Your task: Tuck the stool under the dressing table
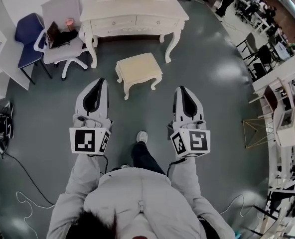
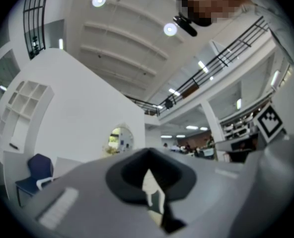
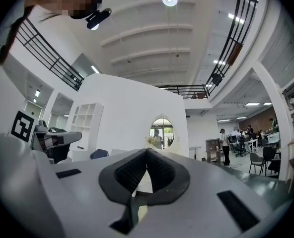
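Note:
A cream stool (image 1: 138, 69) with curved legs stands on the grey floor in front of the white dressing table (image 1: 134, 15), a little apart from it. My left gripper (image 1: 100, 81) hangs short of the stool at its left, jaws shut and holding nothing. My right gripper (image 1: 180, 89) is level with it at the stool's right, also shut and holding nothing. In the left gripper view the closed jaws (image 2: 148, 151) fill the lower frame; the right gripper view shows the same (image 3: 147, 151), with the table's oval mirror (image 3: 162, 131) beyond.
A grey office chair (image 1: 62, 31) with dark items on its seat and a blue chair (image 1: 28, 34) stand left of the dressing table. Cables (image 1: 23, 176) trail on the floor at left. Chairs and shelving (image 1: 282, 108) line the right side.

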The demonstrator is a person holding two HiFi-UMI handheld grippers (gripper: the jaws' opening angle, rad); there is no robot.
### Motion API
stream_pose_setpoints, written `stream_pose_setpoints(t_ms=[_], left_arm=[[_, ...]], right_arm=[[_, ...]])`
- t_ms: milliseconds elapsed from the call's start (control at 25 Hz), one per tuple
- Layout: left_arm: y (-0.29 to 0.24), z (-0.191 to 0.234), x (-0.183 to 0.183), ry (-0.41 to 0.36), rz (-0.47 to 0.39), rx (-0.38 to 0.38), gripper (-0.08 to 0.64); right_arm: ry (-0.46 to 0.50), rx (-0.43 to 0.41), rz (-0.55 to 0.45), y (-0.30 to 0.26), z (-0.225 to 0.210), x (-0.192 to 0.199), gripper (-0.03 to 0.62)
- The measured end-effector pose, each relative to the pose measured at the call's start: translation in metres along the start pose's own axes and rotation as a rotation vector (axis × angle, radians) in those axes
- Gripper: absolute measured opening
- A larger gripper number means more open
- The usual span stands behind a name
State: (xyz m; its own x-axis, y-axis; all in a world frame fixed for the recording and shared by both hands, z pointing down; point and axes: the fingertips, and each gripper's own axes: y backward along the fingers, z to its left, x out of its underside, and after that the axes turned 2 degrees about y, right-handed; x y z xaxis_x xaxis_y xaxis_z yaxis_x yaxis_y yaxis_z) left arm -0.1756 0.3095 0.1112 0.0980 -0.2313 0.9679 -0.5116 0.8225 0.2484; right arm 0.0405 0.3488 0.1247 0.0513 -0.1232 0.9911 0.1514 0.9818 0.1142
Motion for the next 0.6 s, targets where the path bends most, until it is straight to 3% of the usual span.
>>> stream_pose_setpoints(t_ms=[600], left_arm=[[-0.139, 0.008, 0.017, -0.028, -0.019, -0.055, 0.008]], right_arm=[[-0.007, -0.086, -0.011, -0.13, -0.08, 0.008, 0.003]])
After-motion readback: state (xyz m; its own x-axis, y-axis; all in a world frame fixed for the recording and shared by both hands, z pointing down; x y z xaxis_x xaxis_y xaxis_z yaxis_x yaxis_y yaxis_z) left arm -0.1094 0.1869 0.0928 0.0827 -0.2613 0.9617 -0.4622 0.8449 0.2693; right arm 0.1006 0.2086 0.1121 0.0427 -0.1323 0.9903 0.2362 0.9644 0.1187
